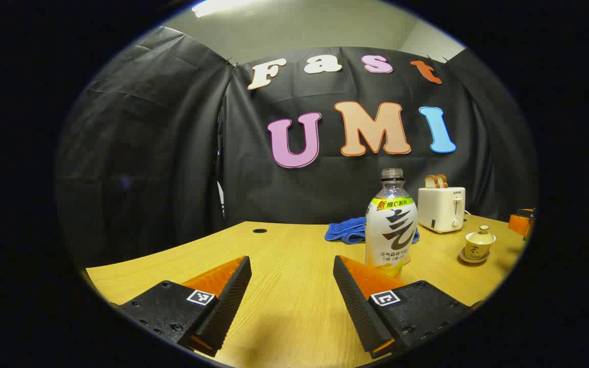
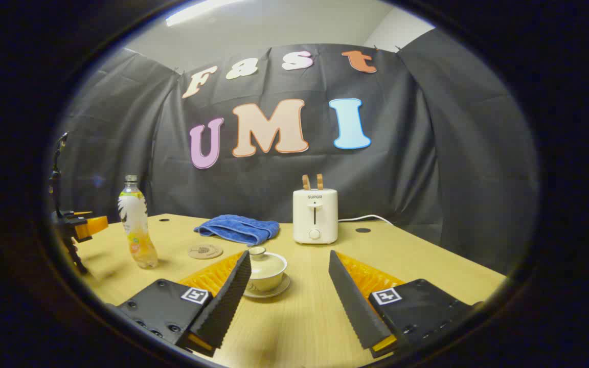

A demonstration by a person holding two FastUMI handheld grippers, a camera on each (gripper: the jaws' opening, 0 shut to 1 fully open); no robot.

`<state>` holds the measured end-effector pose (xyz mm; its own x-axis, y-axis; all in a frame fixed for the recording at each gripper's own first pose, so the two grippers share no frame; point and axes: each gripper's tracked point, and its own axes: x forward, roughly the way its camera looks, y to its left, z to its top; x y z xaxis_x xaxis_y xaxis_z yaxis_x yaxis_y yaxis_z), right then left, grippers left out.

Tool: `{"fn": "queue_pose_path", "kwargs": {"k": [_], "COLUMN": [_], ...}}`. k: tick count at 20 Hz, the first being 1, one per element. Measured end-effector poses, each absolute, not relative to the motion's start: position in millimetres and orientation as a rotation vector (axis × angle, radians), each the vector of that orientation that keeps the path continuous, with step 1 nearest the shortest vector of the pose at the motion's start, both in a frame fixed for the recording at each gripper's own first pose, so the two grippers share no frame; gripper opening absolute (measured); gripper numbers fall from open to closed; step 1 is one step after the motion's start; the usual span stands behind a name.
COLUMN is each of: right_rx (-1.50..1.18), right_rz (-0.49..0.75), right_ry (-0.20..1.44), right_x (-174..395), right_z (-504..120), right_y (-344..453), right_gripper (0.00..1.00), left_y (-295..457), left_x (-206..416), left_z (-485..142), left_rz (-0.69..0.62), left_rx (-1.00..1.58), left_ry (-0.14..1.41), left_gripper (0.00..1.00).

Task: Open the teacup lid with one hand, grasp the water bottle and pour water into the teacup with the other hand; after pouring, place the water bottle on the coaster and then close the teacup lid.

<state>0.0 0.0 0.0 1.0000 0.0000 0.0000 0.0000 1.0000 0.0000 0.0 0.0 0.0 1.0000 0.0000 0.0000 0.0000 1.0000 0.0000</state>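
Note:
A clear, uncapped water bottle (image 1: 391, 225) with a white and green label stands on the wooden table, just beyond my left gripper's right finger. My left gripper (image 1: 292, 263) is open with nothing between its fingers. The cream teacup (image 1: 480, 244) sits lidded on its saucer farther right. In the right gripper view the teacup (image 2: 266, 271) is close ahead with its lid (image 2: 257, 250) on, partly behind the left finger. My right gripper (image 2: 289, 258) is open and holds nothing. A round coaster (image 2: 205, 251) lies between the teacup and the bottle (image 2: 136, 225).
A white toaster (image 2: 315, 214) with bread slices stands at the back, its cable trailing right. A folded blue cloth (image 2: 238, 228) lies left of it. The other gripper (image 2: 77, 225) shows at the far left edge of the table (image 2: 427, 260).

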Motion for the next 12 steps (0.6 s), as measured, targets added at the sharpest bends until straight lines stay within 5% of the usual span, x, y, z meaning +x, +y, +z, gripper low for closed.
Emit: {"fn": "queue_pose_path", "kwargs": {"k": [12], "right_rx": [0.000], "right_rz": [0.024], "right_ry": [0.000], "right_x": [0.2], "right_z": [-1.4], "right_y": [4.0], "right_gripper": [0.98], "left_y": [-0.6], "left_x": [0.8], "left_z": [-1.4], "left_rz": [0.002], "left_rx": [0.000], "left_ry": [0.000], "left_gripper": [0.95]}}
